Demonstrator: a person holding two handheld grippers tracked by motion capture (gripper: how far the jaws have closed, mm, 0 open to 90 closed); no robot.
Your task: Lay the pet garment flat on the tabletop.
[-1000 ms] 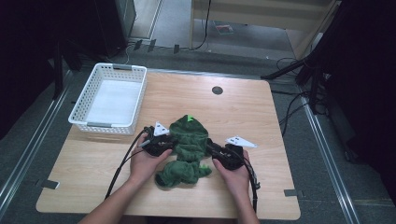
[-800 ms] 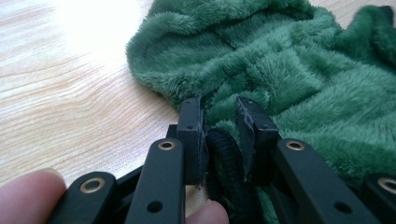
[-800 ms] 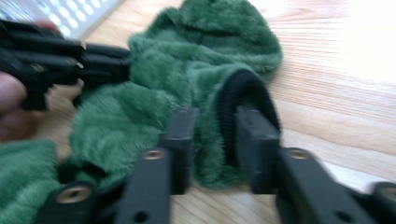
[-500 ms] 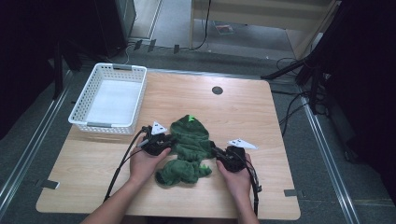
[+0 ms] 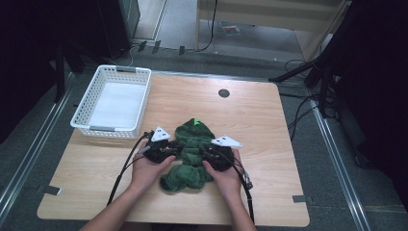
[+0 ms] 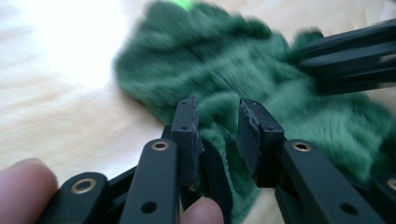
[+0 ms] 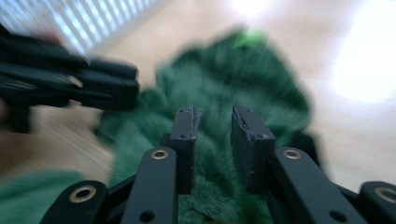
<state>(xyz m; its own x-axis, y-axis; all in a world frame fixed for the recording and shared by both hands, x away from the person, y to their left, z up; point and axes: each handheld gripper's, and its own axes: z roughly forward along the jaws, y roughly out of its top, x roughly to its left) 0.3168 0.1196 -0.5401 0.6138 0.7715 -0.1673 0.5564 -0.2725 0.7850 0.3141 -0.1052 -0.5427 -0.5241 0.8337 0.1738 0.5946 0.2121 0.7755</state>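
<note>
One green plush cloth [image 5: 191, 154] is lying bunched on the wooden surface [image 5: 269, 144], just below the centre of the high view, with one small bright green tag [image 5: 196, 121] showing at its upper edge. Two hand-held grippers are working at it, one from each side. The left hand-held gripper [image 5: 174, 150] is sitting at the cloth's left edge in the high view; in the left gripper view [image 6: 217, 128] its two black jaws are standing a little apart with a ridge of the green pile rising between them, and the pads appear to be pinching that fold. The right hand-held gripper [image 5: 206, 155] is meeting the cloth's right edge in the high view; in the right gripper view [image 7: 212, 126], which is blurring, its jaws have just been opening slightly after closing, and the plush is lying between and under them, though I cannot tell whether the pads are pressing on it. Two hands are holding the tools, the left hand [image 5: 150, 169] and the right hand [image 5: 226, 177], coming in from the bottom of the frame. One white basket [image 5: 86, 126] is standing at the upper left of the surface, well apart from the cloth. One dark round hole [image 5: 223, 93] is showing near the surface's far edge.
</note>
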